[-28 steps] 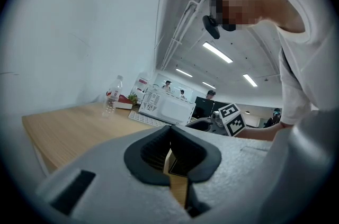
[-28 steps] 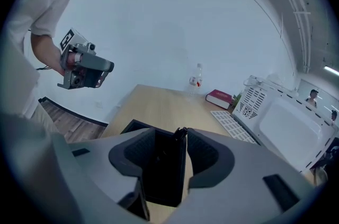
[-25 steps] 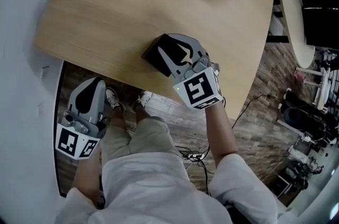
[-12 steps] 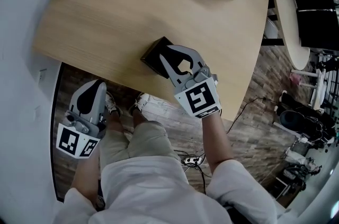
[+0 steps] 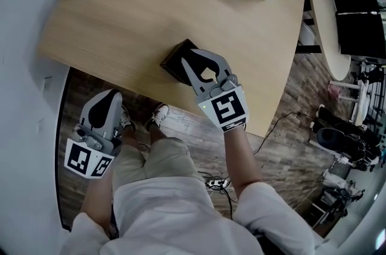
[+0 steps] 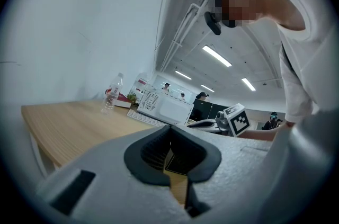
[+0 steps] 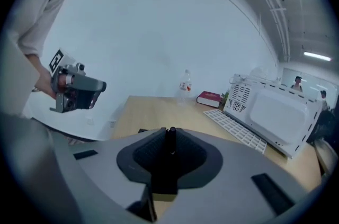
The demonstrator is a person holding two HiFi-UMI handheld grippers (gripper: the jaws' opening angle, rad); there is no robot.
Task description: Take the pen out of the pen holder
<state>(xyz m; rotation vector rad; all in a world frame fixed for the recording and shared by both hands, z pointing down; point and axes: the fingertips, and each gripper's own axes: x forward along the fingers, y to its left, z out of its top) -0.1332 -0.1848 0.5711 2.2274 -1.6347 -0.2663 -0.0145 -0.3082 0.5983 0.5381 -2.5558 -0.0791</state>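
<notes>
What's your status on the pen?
Right gripper shut on pen, above pen holder. Left gripper shut, empty, off the table edge. Nothing blocking the lift.

Open-plan office. Long strip lights (image 6: pixel 216 56) run across a high ceiling w/ white conduits (image 6: pixel 185 21) along the wall edge. In the bkgd, several people (image 6: pixel 202 96) are near dark monitors (image 6: pixel 209 110). Plain white wall (image 7: pixel 159 32), wood-plank floor (image 5: pixel 301 85) w/ loose cables (image 5: pixel 217 181). Light wood table (image 5: pixel 151 12) w/ rounded corners, a 2nd table (image 5: pixel 330 31) near it at right, more black screens (image 5: pixel 362 18) past that. Tabletop stuff fits a shared workspace: water bottle (image 7: pixel 185 82), red book (image 7: pixel 210 97), white microwave-type box (image 7: pixel 275 112), white grid tray (image 7: pixel 233 130) just in front of it.
</notes>
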